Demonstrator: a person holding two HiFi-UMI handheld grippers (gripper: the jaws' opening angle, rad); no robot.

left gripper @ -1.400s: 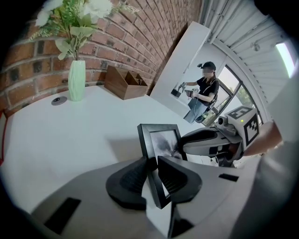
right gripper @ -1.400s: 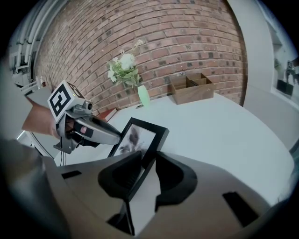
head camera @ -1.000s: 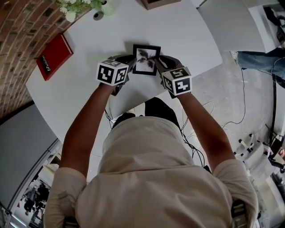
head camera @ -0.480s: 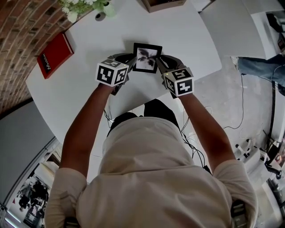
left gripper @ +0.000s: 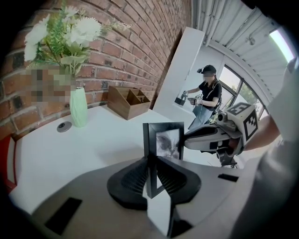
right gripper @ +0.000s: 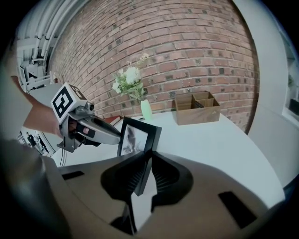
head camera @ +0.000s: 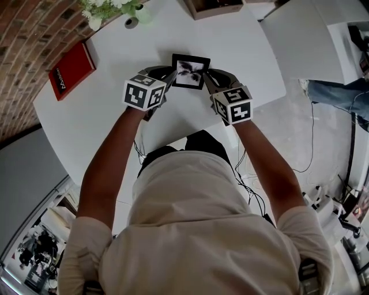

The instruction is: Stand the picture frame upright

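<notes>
A black picture frame (head camera: 191, 71) with a grey-white print is held just above the white table (head camera: 92, 121), nearly upright and facing me. My left gripper (head camera: 173, 76) is shut on its left edge; in the left gripper view the pads clamp the frame (left gripper: 163, 142) edge-on. My right gripper (head camera: 206, 78) has the frame's right edge between its jaws, which are closing and touch it. The right gripper view shows the frame (right gripper: 138, 137) pinched between the ribbed pads, with the left gripper (right gripper: 117, 139) on its far side.
A red book (head camera: 70, 71) lies at the table's left by the brick wall. A green vase of white flowers (head camera: 135, 11) and a wooden organiser (head camera: 212, 6) stand at the far edge. A person (left gripper: 205, 93) stands across the room.
The frame has tipped further up, so it looks shorter from above. Both grippers have shifted slightly away from me with it.
</notes>
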